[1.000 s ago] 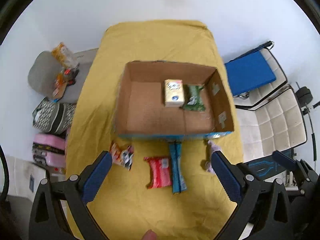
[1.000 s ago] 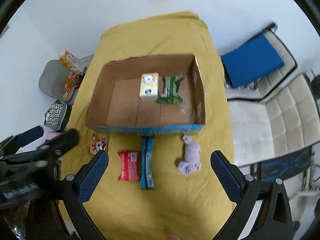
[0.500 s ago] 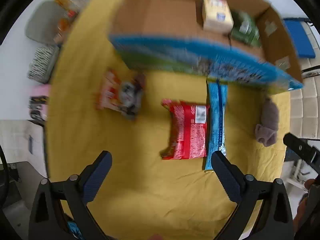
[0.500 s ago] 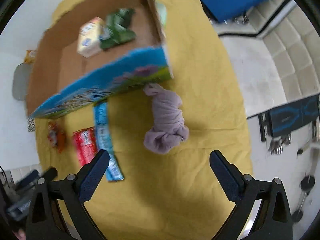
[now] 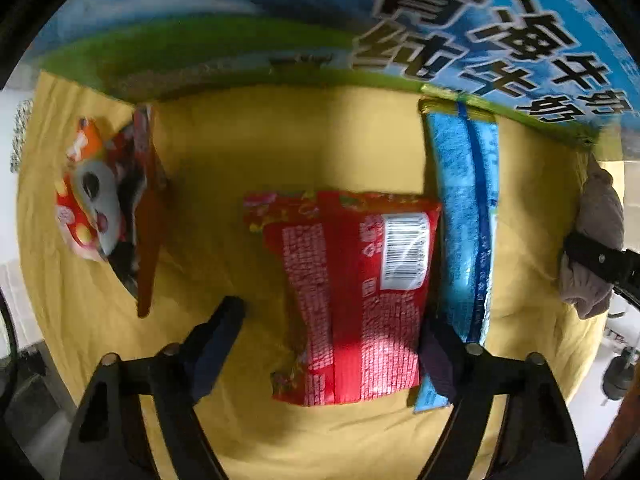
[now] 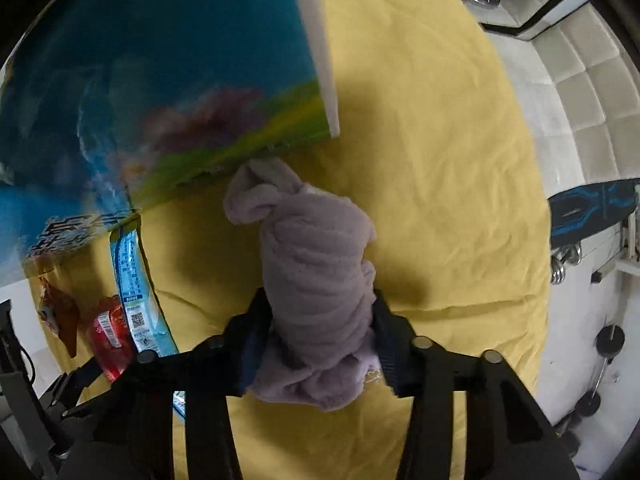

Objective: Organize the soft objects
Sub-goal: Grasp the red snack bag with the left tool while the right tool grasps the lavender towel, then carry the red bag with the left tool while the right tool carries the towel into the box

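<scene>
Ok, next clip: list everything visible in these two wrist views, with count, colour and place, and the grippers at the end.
Printed cardboard box: one, blue and green side, at the far edge of the cloth.
Yellow cloth: one, covers the table under everything.
Red crinkly snack packet: one, red, barcode side up, middle of the cloth.
Long blue wrapper: one, blue, right beside the red packet, its far end at the box.
Orange and red cartoon packet: one, left of the red packet, apart from it.
Rolled lilac fleece cloth: one, pale purple, by the box corner.
White padded chair: white, off the table to the right.
Left gripper: fingers straddle the red packet, just closing in.
Right gripper: fingers just closed onto the fleece roll.
</scene>
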Demonstrator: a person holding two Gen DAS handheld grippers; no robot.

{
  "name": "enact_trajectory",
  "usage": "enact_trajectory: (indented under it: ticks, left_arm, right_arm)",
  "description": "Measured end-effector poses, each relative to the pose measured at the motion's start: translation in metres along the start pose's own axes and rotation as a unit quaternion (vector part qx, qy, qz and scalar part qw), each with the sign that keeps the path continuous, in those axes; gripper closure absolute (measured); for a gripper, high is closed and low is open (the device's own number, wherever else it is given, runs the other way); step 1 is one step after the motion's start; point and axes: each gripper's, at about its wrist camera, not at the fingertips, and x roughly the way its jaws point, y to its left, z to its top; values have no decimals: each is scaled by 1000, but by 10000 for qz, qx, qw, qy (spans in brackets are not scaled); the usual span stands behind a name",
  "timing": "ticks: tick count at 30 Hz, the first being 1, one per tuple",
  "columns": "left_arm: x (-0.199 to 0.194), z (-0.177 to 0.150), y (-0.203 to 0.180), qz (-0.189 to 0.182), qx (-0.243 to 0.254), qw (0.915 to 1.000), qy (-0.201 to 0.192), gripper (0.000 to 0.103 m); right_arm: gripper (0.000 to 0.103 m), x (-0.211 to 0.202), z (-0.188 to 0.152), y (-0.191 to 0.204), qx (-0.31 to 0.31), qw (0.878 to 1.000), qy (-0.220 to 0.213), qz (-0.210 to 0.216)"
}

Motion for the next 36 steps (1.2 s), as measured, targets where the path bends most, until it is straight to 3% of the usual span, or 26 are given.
enact_trajectory:
  ticks: [2,3,4,15,24,31,36]
  left_arm:
    - [-4,-3,-6,26,98,9999,-134,42]
    - [-7,-5,-8,43,131,9998,-168,55]
    - [-9,-9,-9,87,167,9996,-194,58]
    - [-8,-72,-1,29,81,10000,0,59]
    - [12,-76,-9,78,-46,9999,-60,55]
    - [21,-85,0,51,-134,9998,-146,59]
    - [-21,-81,-1,17,-22,9993,-365,59]
  right_arm:
    - [66,1,-3,2,-45,10000,64,2]
    - [67,0,-6,2,-66,9999,107,12]
    - [67,0,-11,3,-118,9998,147,8]
    - [67,5,-99,12,-865,9942,588,-231]
    - [64,18,-103,13,-836,9941,566,-385]
    - [66,19,-101,7,-854,9940,537,-417]
    - [71,5,-107,15,-925,9943,428,-307]
